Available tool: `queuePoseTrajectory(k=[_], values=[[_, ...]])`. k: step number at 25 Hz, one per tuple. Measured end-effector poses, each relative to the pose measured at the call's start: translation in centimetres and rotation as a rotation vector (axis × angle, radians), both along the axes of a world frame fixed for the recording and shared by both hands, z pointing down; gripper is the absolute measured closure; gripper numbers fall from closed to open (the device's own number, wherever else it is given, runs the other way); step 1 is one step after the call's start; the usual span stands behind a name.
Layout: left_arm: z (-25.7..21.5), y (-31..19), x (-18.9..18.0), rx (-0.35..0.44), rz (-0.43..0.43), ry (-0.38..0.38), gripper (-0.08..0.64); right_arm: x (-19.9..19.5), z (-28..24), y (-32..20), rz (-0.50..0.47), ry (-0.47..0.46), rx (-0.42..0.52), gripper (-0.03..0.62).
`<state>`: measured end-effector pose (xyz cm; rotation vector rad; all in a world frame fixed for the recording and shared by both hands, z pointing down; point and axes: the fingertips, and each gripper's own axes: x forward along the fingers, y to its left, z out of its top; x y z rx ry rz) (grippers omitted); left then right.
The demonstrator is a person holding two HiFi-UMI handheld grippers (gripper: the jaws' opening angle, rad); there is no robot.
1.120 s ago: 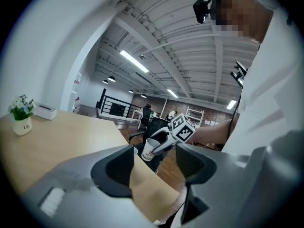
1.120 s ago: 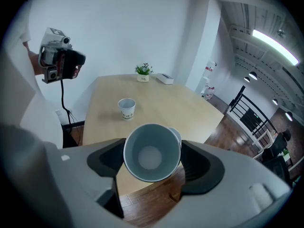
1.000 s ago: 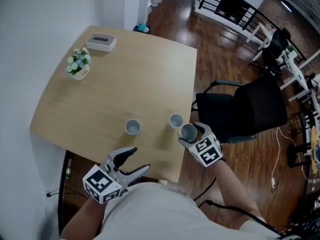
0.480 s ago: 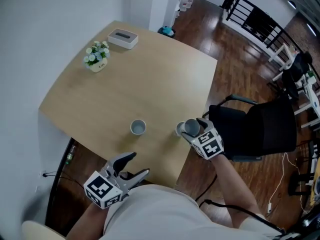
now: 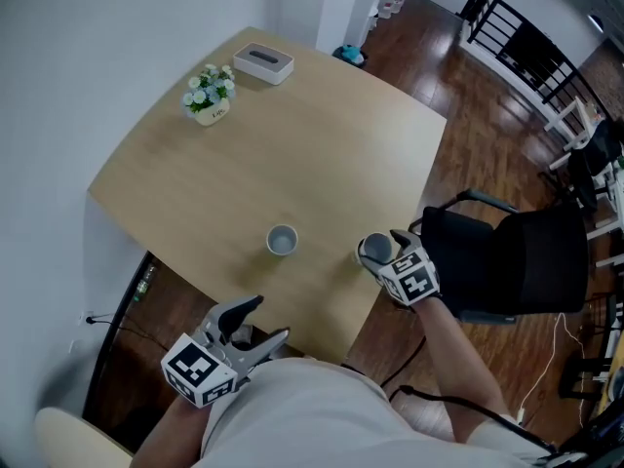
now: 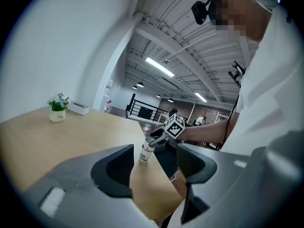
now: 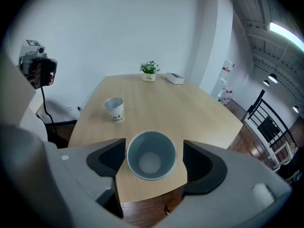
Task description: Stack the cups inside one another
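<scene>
My right gripper (image 5: 382, 254) is shut on a white paper cup (image 5: 373, 250) at the table's (image 5: 292, 154) right front edge. In the right gripper view I look straight down into this cup (image 7: 151, 155) between the two jaws. The left gripper view shows it sitting in the mouth of a second cup (image 6: 144, 156) that stands on the table, with the right gripper (image 6: 153, 144) around the upper one. A third cup (image 5: 282, 240) stands alone to the left, also seen upright in the right gripper view (image 7: 114, 109). My left gripper (image 5: 261, 324) is open with nothing in it, below the table's front edge.
A small flower pot (image 5: 208, 100) and a white box (image 5: 264, 63) sit at the table's far left corner. A black office chair (image 5: 507, 261) stands close to the right edge. A camera on a stand (image 7: 38, 70) is left of the table.
The right gripper has carried its cup left over the cup that stood beside it, so the two now overlap as one. The left gripper has stayed put; my head view shifted.
</scene>
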<state>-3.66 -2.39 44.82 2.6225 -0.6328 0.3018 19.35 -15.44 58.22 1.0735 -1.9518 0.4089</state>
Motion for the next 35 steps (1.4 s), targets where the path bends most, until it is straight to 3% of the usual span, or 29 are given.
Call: queuePoseTrajectory(k=[11,19,24,33,35], values=[[-0.4,-1.0,-1.8,0.037,0.113,-0.017,0.261,-1.7,-2.3,2.6,0.09,-0.019,0.034,0.204],[-0.8,-2.7,-5.7,0.069,0.175,-0.029,0.258,-11.6,-1.7,4.3,0.043,-0.069,0.022,0.204],[-0.7,-4.0,-9.8,0.074,0.192,-0.045,0.245,-17.8,0.8,0.8,0.048,-0.101,0.047,0.193],[0.7,-5.2,-17.9,0.035,0.145,-0.124,0.245,-21.8,5.7,-4.1,0.155,-0.127,0.004,0.172],[1.0,-5.3,-18.2,0.029,0.146,-0.121,0.245,-21.6,5.7,-4.3,0.169,-0.124,0.008,0.221]])
